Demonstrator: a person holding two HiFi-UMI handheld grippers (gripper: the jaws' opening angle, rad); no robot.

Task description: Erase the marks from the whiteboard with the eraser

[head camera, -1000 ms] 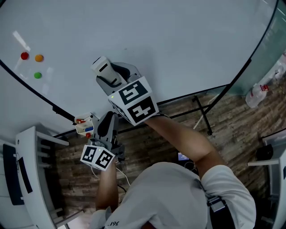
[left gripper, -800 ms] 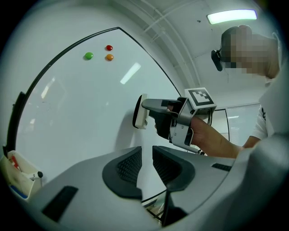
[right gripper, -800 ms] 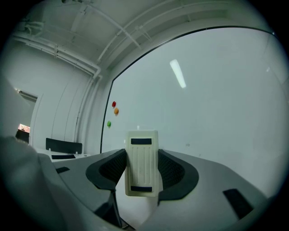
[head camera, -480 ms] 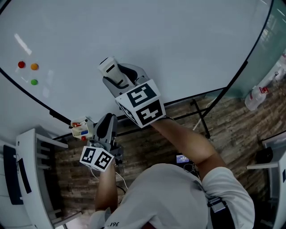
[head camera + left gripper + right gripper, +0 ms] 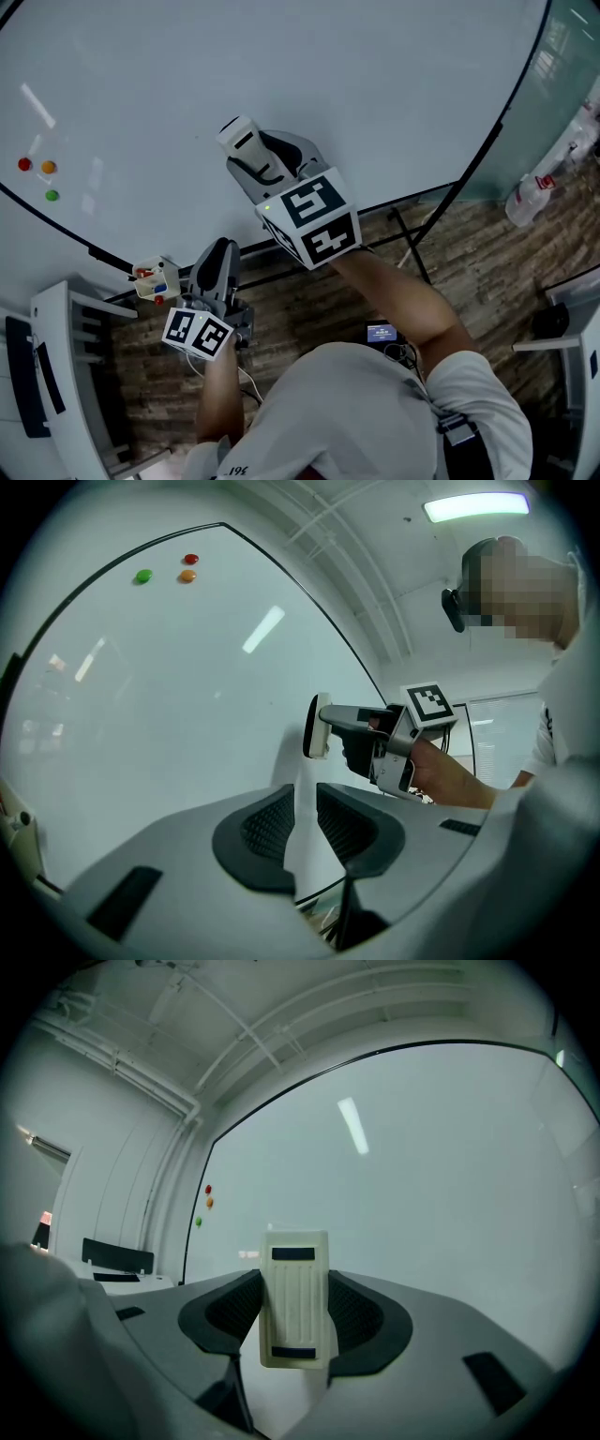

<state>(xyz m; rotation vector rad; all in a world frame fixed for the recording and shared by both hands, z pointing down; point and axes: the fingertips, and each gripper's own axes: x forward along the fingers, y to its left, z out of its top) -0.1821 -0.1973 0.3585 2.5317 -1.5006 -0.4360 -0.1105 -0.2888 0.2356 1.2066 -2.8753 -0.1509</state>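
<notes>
The whiteboard [image 5: 309, 66] fills the upper part of the head view, and I see no clear marks near the eraser. A white eraser [image 5: 237, 134] sits between the jaws of my right gripper [image 5: 246, 150], which is shut on it, at the board's surface. In the right gripper view the eraser [image 5: 295, 1288] stands upright between the pads, facing the board [image 5: 422, 1166]. The left gripper view shows the eraser [image 5: 317, 726] edge-on by the board. My left gripper [image 5: 218, 258] hangs low by the board's lower edge; its jaws stand a narrow gap apart [image 5: 306, 817] with nothing between them.
Red [image 5: 24, 164], orange [image 5: 48, 168] and green [image 5: 52, 195] magnets sit at the board's left. A small box of markers [image 5: 155, 278] hangs at the lower frame. The board's stand legs [image 5: 412, 248] reach over the wooden floor. A spray bottle [image 5: 530, 192] lies at the right.
The right gripper has carried the eraser along the board, farther from the magnets. The head view has shifted, so the magnets sit lower and more to the left. The left gripper has barely moved.
</notes>
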